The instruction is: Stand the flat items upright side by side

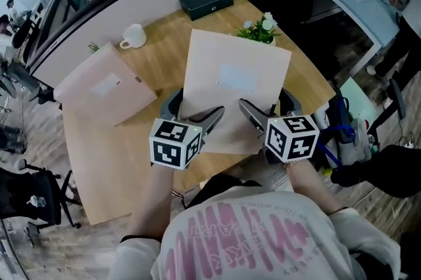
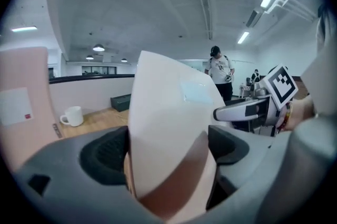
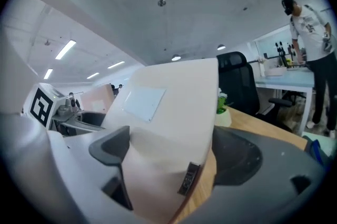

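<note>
Pink folder [image 1: 233, 78] pinched at its near edge by left gripper [image 1: 212, 118] and right gripper [image 1: 250, 110], raised between both jaws; mid-carry, next stand it beside the other folder [image 1: 105, 85], left of the left jaws.

Pale pink flat board [image 1: 233, 85], white label, tilted up (near edge low); second pink board [image 1: 105, 85] upright, well left.

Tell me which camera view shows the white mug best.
The head view: the white mug stands whole on the table, with its handle visible. The left gripper view shows the mug small and side-on at its left. The right gripper view does not show it; the pale folder between its jaws fills the middle.
</note>
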{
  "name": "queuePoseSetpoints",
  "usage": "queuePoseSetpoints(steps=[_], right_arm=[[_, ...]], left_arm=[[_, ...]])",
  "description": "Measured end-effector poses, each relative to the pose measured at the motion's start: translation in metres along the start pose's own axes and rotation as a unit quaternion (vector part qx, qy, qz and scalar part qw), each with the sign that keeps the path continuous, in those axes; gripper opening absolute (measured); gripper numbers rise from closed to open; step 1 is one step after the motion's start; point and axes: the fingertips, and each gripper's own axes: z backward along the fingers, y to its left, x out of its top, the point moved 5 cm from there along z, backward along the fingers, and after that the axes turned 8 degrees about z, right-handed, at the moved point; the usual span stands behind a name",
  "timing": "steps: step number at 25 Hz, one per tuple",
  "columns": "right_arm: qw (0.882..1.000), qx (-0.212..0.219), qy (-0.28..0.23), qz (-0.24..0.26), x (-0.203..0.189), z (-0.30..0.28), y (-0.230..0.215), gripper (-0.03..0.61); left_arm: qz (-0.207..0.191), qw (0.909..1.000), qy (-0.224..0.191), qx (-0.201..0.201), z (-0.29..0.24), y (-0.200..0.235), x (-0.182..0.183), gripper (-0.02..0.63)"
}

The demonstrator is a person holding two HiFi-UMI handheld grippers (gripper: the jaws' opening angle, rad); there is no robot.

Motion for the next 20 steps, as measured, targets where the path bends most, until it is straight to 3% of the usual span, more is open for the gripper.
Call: queuePoseSetpoints(steps=[10, 14, 20], right_arm=[[0.99, 0.07, -0.1, 0.068, 0.072, -0.013, 0.1, 0.48], [0.984, 0.1, -0.121, 0.087, 0.077, -0.015, 0.151, 0.48], [0.979, 0.139, -0.104, 0.103, 0.069, -0.029, 0.226, 0.481]], left_arm=[[0.004, 0.9902, -0.118, 0.075, 0.111, 0.046, 0.021, 0.469], [-0.009, 0.9852, -0.132, 0.109, 0.158, 0.07, 0.014, 0.466], [0.024, 0.9817, -0.134, 0.133, 0.22, 0.108, -0.017, 0.466]])
